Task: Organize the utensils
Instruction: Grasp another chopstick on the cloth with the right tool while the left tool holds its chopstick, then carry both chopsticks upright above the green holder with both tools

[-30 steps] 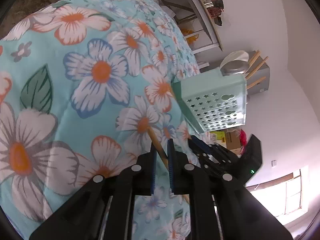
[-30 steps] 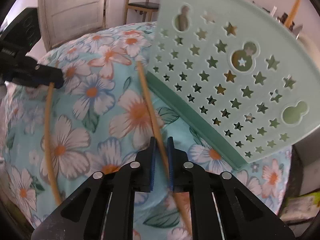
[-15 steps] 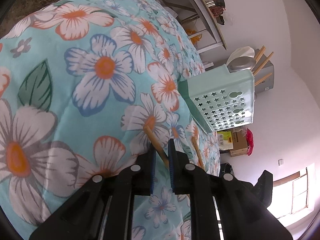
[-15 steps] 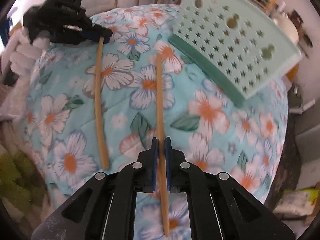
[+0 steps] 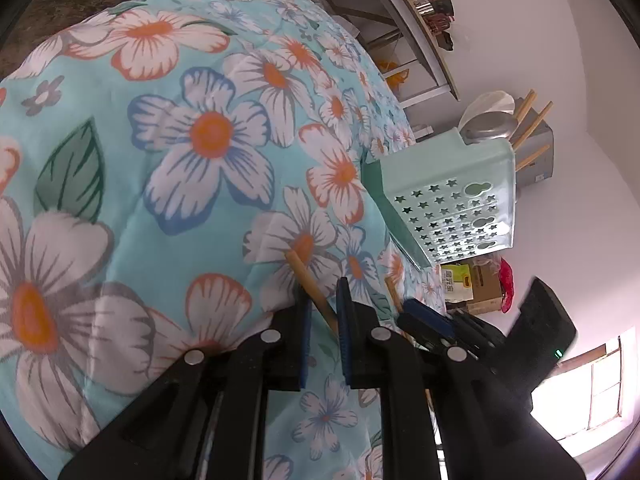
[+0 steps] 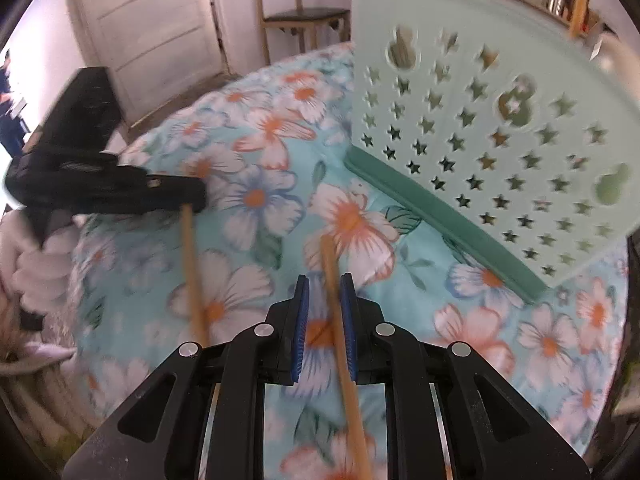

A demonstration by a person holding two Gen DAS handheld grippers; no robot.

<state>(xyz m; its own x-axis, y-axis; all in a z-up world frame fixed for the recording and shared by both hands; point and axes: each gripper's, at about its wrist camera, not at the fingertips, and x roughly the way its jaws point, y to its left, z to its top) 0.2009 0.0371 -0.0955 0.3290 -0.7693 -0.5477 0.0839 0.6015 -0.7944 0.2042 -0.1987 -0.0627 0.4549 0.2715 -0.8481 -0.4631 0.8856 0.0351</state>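
Right tool (image 6: pixel 325 280) opening: chopstick (image 6: pixel 329 256) loose between pads, no longer clamped, over floral cloth (image 6: pixel 256 200), short of mint holder (image 6: pixel 480 140). Left tool (image 5: pixel 323 294) gripping second chopstick (image 5: pixel 304 272). Judged: regrasp likely; neither stowed.

Two close wrist views, shared floral cloth (image 5: pixel 208 132)

We see each black plastic gripper (image 5: pixel 322 300) (image 6: pixel 324 300) with blue ribbed pads (image 6: pixel 301 324), silver screws and a green light.
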